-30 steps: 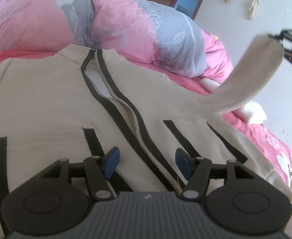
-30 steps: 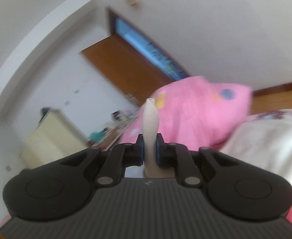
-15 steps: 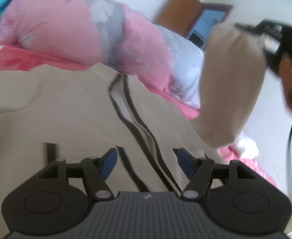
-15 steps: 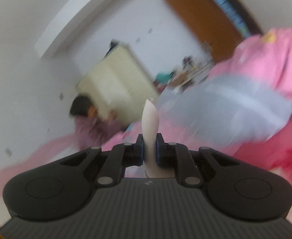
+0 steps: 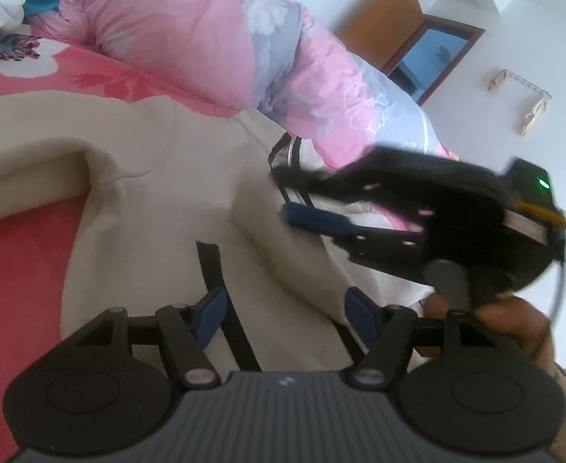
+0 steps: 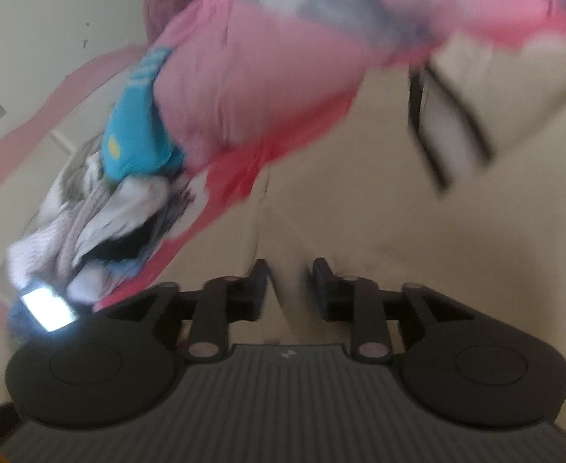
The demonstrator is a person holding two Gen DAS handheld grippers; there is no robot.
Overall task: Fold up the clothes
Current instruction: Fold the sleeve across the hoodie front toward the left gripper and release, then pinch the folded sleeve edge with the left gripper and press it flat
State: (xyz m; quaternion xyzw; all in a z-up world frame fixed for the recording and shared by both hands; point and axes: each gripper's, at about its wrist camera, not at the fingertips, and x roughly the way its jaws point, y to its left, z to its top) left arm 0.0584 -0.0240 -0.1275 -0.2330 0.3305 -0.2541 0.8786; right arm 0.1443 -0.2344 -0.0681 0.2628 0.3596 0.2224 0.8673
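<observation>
A beige zip jacket [image 5: 148, 208] with black trim lies spread on the pink bed. Its sleeve [image 5: 283, 239] is folded across the chest. My left gripper [image 5: 283, 314] is open and empty, low over the jacket's front. My right gripper [image 5: 294, 193] reaches in from the right, above the folded sleeve near the collar. In the right wrist view the right gripper [image 6: 288, 285] has its jaws apart, with a ridge of the beige cloth [image 6: 360, 212] between them but not pinched. That view is blurred.
A pink and grey quilt [image 5: 213, 38] is bunched behind the jacket. A pile of blue and white clothes [image 6: 121, 177] lies at the bed's far left. The red floral sheet [image 5: 17, 254] shows to the left. A wooden door [image 5: 383, 27] stands behind.
The right gripper swung the sleeve from high at the right down across the jacket's chest and opened its jaws. The left gripper shifted left over the jacket.
</observation>
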